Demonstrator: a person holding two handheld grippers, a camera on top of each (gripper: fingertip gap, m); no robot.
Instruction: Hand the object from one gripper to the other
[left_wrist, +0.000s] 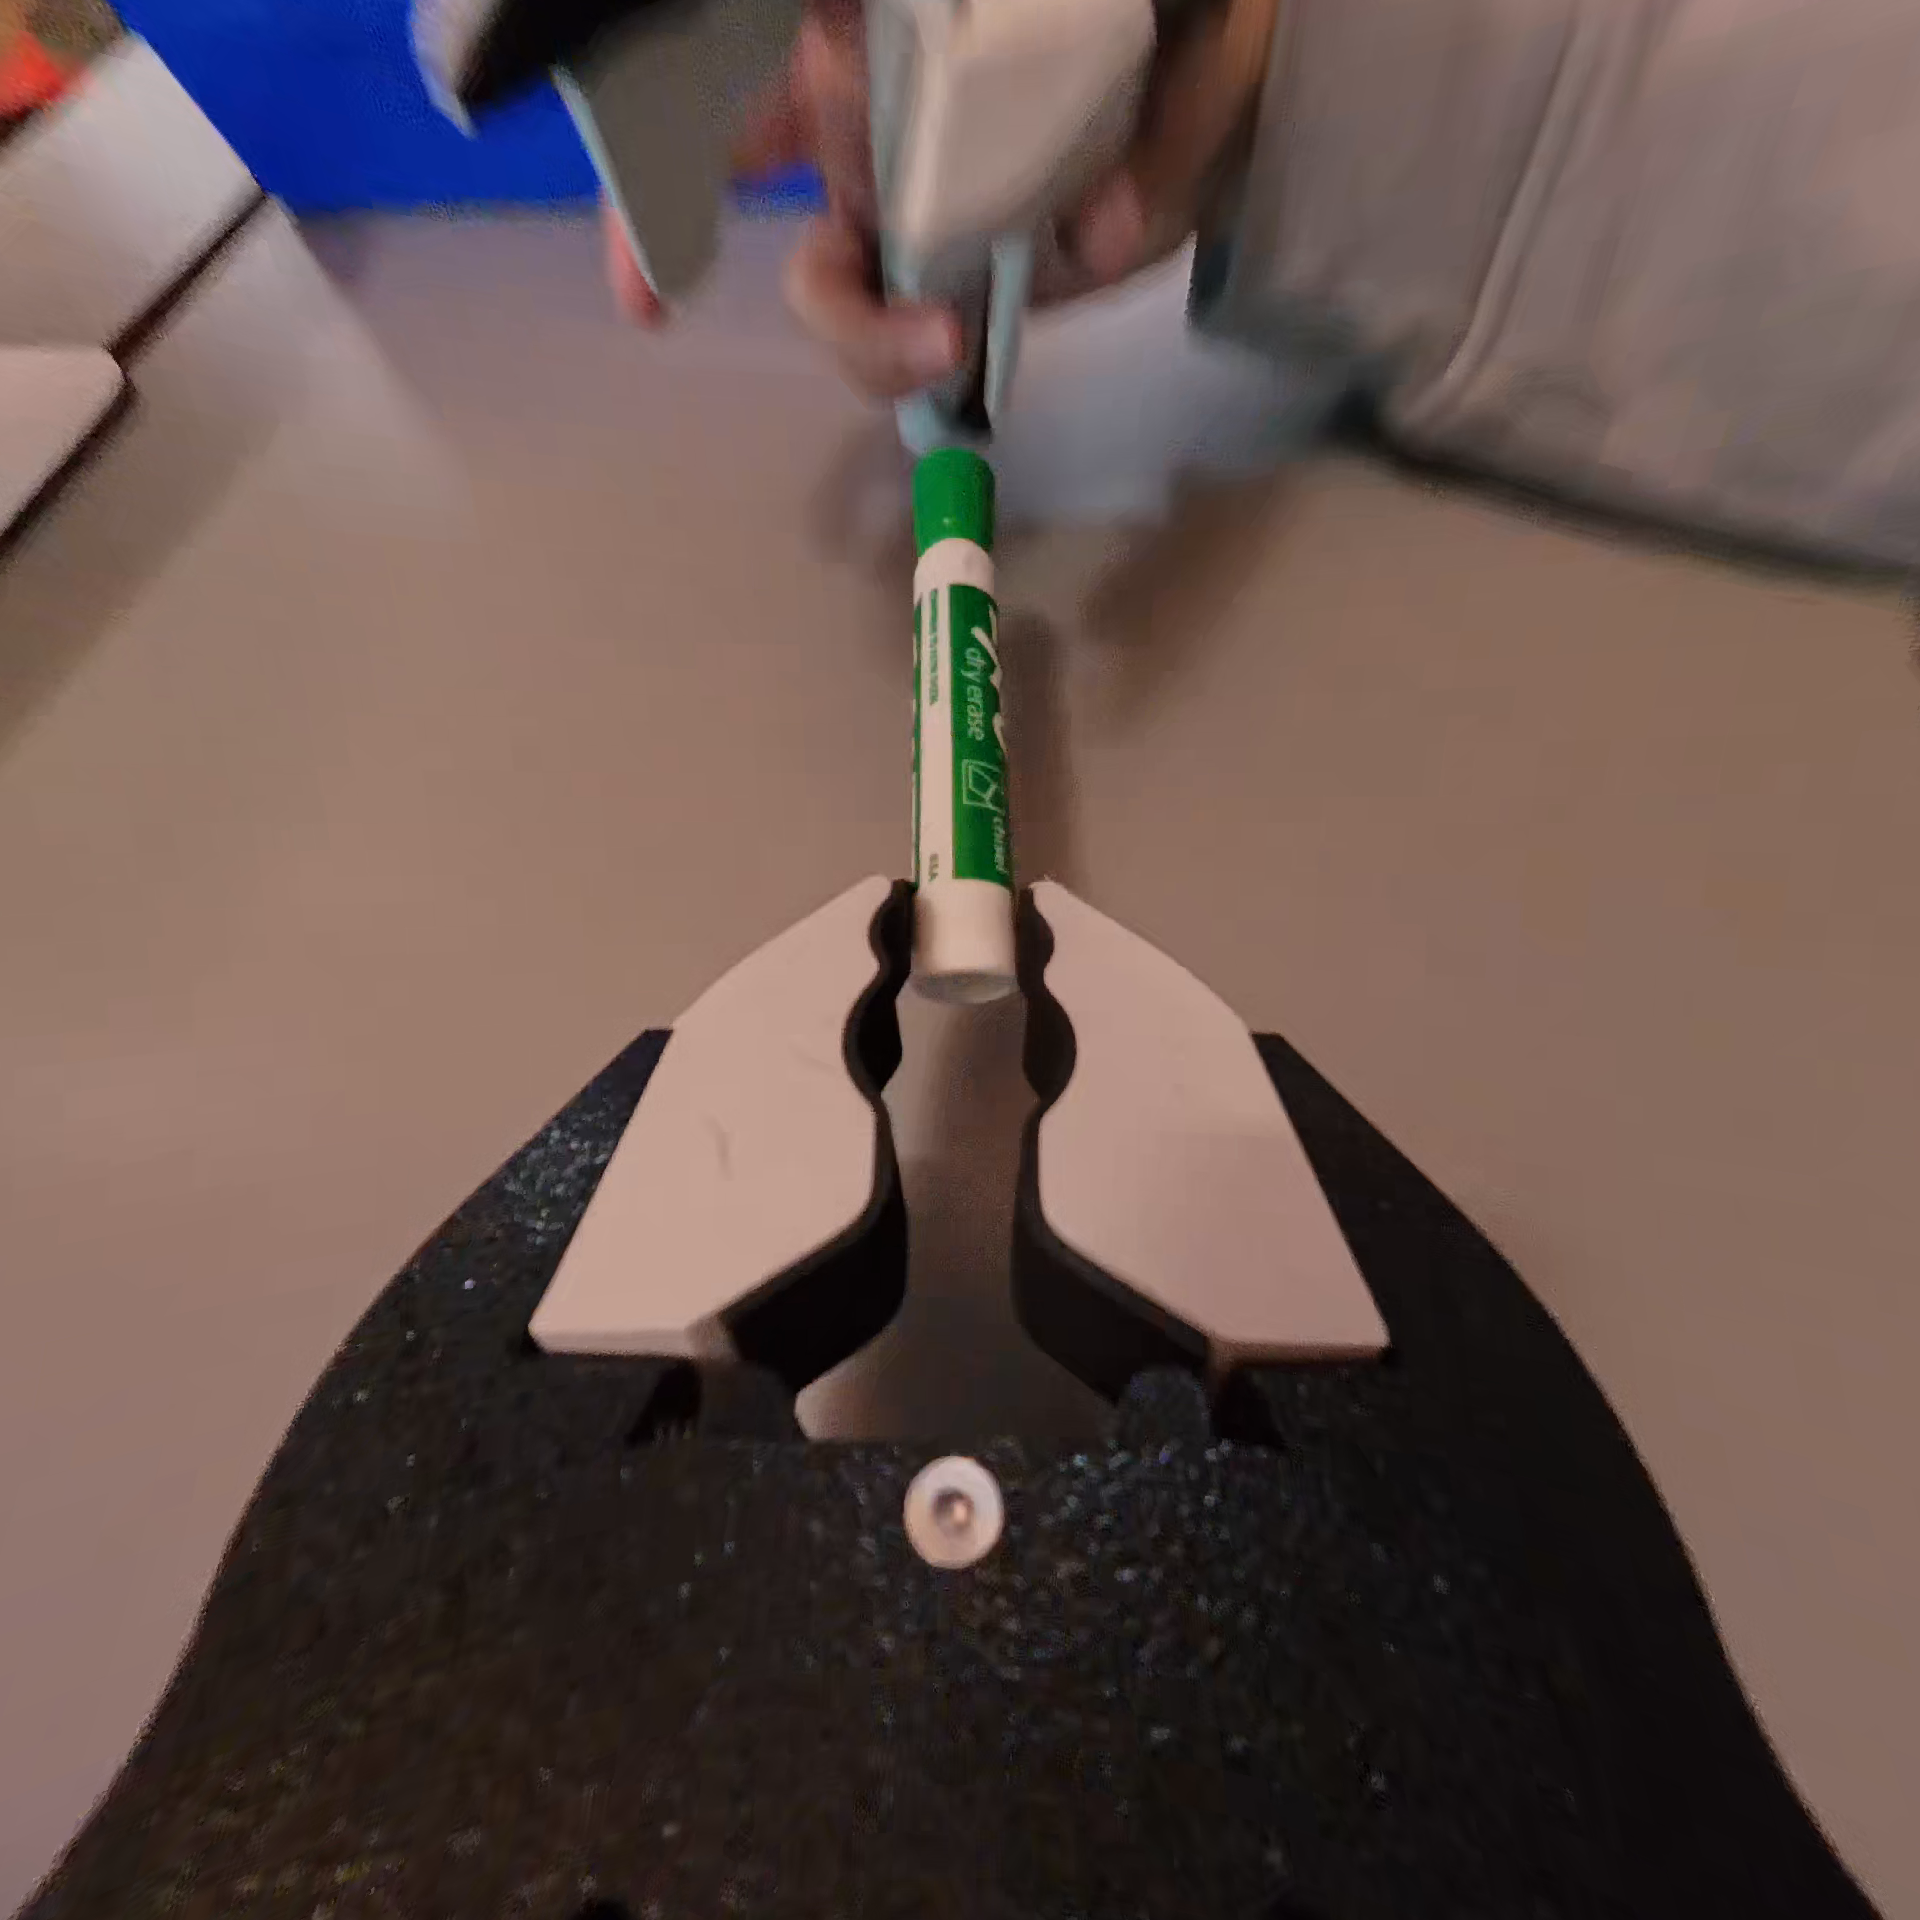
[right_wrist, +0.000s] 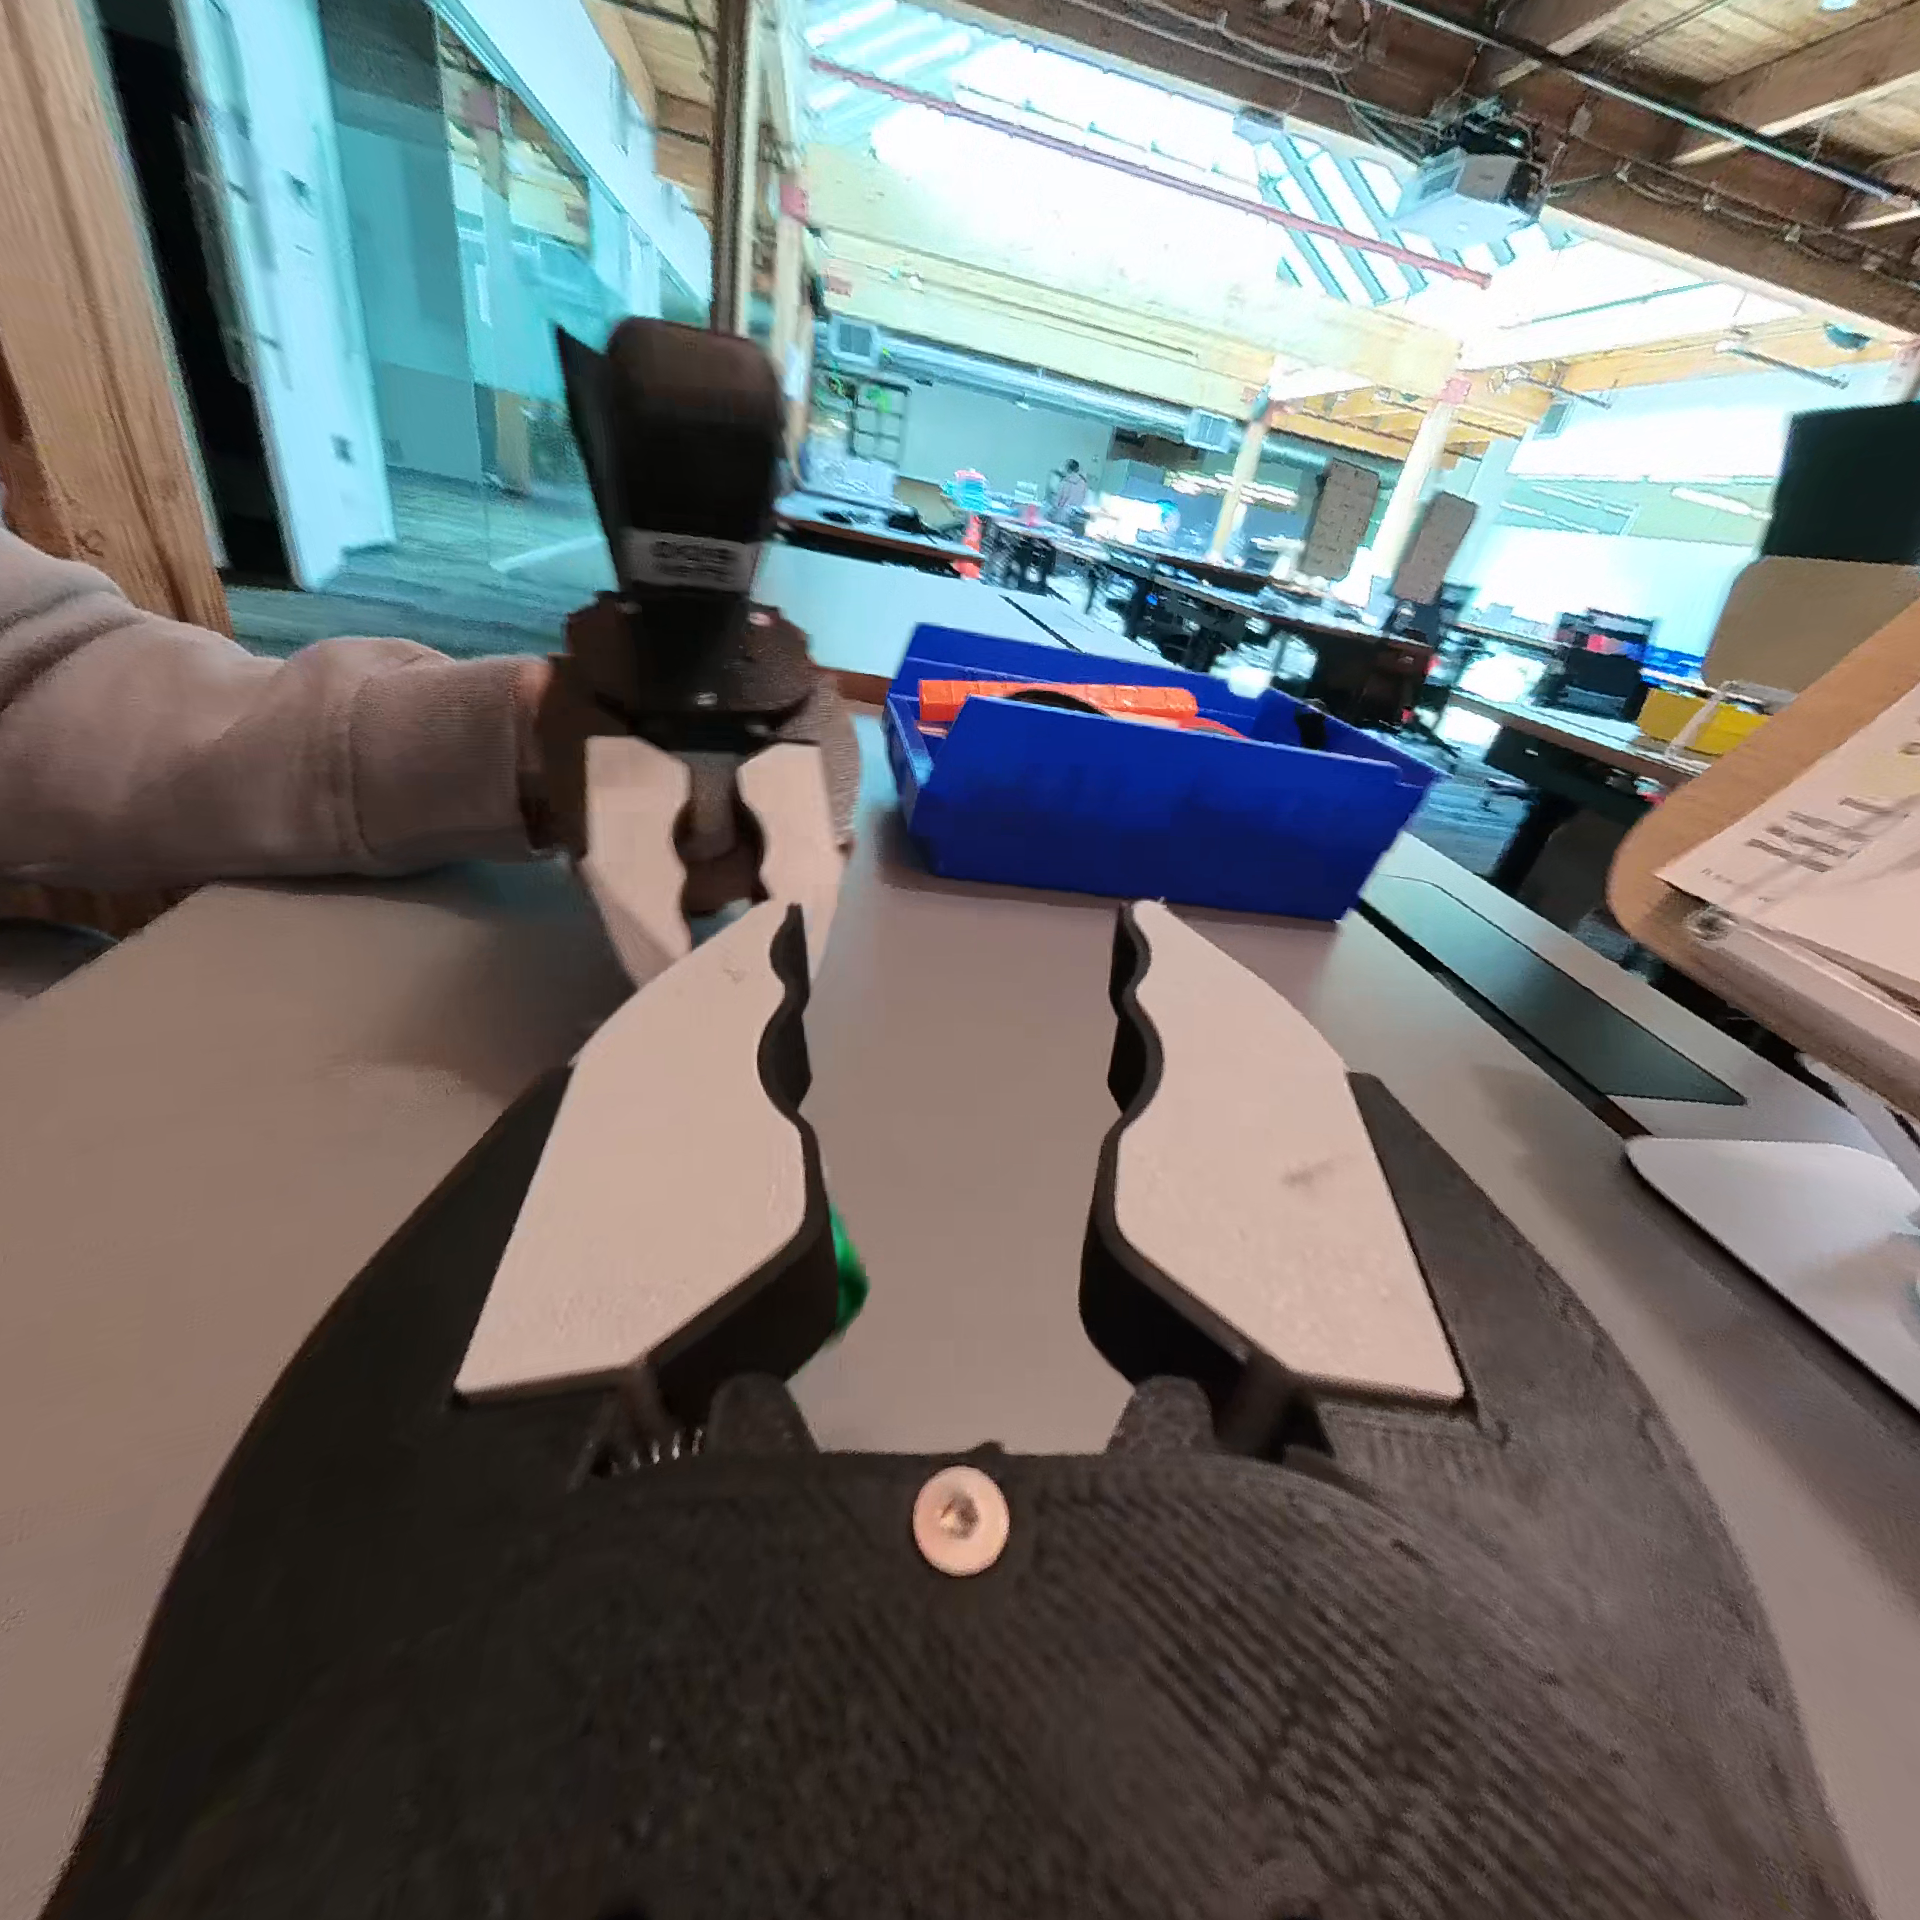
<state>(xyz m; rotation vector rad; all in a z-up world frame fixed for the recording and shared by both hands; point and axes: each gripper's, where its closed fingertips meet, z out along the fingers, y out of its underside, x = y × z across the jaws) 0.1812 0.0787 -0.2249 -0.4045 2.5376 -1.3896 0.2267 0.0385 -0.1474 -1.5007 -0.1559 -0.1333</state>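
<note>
Pinching the green marker's butt end, left gripper fingers narrow; right gripper spread wide, cap beneath it. Blue bin sits beyond on grey table.

green-and-white marker bearing printed label, papers with blurred print, sticker on far hand-held gripper

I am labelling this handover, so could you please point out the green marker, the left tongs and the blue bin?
green marker (left_wrist: 958, 769), left wrist view, mid barrel.
left tongs (left_wrist: 961, 914), left wrist view, midway between tips.
blue bin (right_wrist: 1143, 800), right wrist view, front wall.
</note>
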